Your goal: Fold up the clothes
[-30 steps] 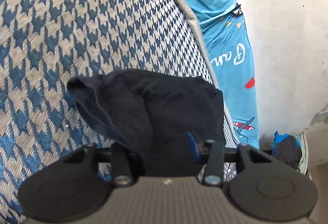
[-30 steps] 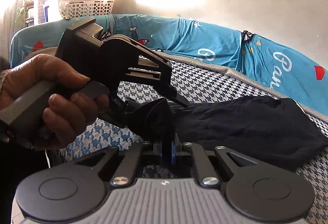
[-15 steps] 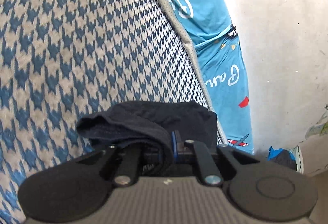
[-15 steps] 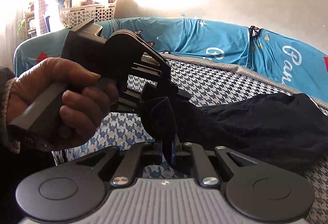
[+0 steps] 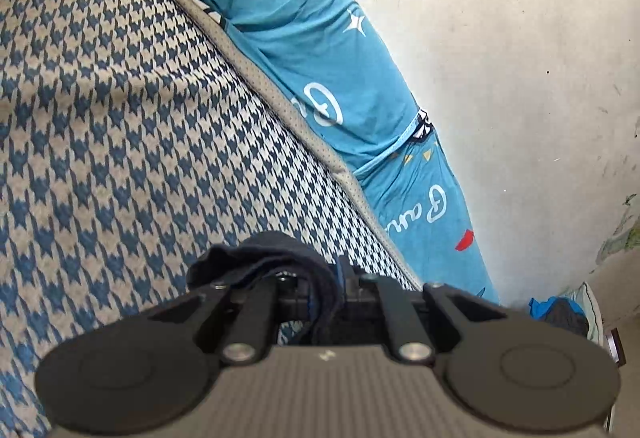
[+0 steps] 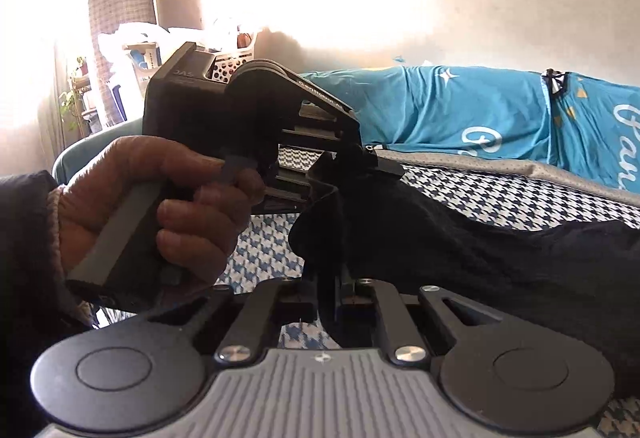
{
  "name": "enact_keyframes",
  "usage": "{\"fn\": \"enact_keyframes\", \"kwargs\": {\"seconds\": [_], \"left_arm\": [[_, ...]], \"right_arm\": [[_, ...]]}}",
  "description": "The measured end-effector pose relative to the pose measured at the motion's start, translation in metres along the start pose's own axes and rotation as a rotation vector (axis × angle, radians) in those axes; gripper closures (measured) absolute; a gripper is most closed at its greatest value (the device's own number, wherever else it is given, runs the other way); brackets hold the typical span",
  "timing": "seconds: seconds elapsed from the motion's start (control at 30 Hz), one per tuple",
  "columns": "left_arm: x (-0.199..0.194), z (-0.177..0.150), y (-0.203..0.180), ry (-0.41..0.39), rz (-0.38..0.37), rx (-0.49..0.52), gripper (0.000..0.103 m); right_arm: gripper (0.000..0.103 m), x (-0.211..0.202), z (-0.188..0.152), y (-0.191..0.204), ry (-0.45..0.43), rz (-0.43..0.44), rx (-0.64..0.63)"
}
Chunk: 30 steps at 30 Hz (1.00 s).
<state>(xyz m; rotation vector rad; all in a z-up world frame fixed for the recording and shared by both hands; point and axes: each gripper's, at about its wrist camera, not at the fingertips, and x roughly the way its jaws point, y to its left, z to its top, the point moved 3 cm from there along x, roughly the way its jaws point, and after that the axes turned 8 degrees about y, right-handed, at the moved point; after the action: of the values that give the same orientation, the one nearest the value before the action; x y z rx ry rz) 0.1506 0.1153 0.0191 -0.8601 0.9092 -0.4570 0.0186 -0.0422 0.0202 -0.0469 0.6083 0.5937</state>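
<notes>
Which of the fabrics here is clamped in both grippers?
The dark navy garment, pinched by the left gripper and right gripper. The houndstooth cover and turquoise printed sheet lie ungripped.

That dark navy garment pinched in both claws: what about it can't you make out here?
- What kind of clothing the dark navy garment is: right wrist view, bunched, cut off by the right edge.
- The pinched edge: left wrist view, hidden in the left claw.
- The right claw's grip: cloth covers it.
</notes>
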Motion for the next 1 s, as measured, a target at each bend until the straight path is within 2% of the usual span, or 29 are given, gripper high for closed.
{"fn": "enact_keyframes", "kwargs": {"seconds": [0.1, 0.27, 0.33, 0.37, 0.4, 0.47, 0.5, 0.57, 0.6, 0.63, 0.7, 0.8, 1.0], "left_arm": [[-0.009, 0.016, 0.007, -0.019, 0.047, 0.032, 0.094], [-0.015, 0.036, 0.039, -0.058, 0.161, -0.020, 0.092], [-0.015, 0.038, 0.055, -0.058, 0.210, -0.089, 0.081], [-0.015, 0.038, 0.062, -0.063, 0.245, -0.119, 0.065], [-0.018, 0.038, 0.068, -0.076, 0.286, -0.131, 0.059], [-0.023, 0.039, 0.070, -0.091, 0.341, -0.113, 0.055], [-0.026, 0.039, 0.069, -0.101, 0.369, -0.096, 0.047], [-0.033, 0.038, 0.065, -0.130, 0.429, -0.050, 0.034], [-0.036, 0.038, 0.062, -0.148, 0.457, -0.022, 0.031], [-0.038, 0.036, 0.058, -0.149, 0.459, 0.003, 0.031], [-0.035, 0.032, 0.052, -0.126, 0.418, 0.031, 0.031], [-0.024, 0.023, 0.042, -0.081, 0.379, 0.070, 0.031], [0.004, 0.002, 0.029, 0.027, 0.368, 0.152, 0.030]], "right_arm": [[0.094, 0.021, 0.009, -0.001, 0.004, 0.039, 0.003], [0.094, 0.061, 0.012, 0.000, 0.047, 0.098, 0.012], [0.089, 0.073, 0.012, 0.001, 0.059, 0.116, 0.007], [0.087, 0.077, 0.011, 0.002, 0.072, 0.115, 0.001], [0.084, 0.080, 0.011, 0.003, 0.085, 0.116, -0.008], [0.077, 0.079, 0.008, 0.006, 0.111, 0.124, -0.039], [0.072, 0.074, 0.007, 0.007, 0.113, 0.137, -0.059], [0.068, 0.065, 0.006, 0.009, 0.115, 0.149, -0.093], [0.068, 0.061, 0.005, 0.009, 0.115, 0.153, -0.108], [0.067, 0.057, 0.004, 0.008, 0.119, 0.154, -0.119], [0.067, 0.053, 0.002, 0.003, 0.134, 0.143, -0.121], [0.067, 0.046, -0.003, -0.007, 0.154, 0.089, -0.102], [0.067, 0.044, -0.007, -0.047, 0.173, -0.105, -0.041]]}}
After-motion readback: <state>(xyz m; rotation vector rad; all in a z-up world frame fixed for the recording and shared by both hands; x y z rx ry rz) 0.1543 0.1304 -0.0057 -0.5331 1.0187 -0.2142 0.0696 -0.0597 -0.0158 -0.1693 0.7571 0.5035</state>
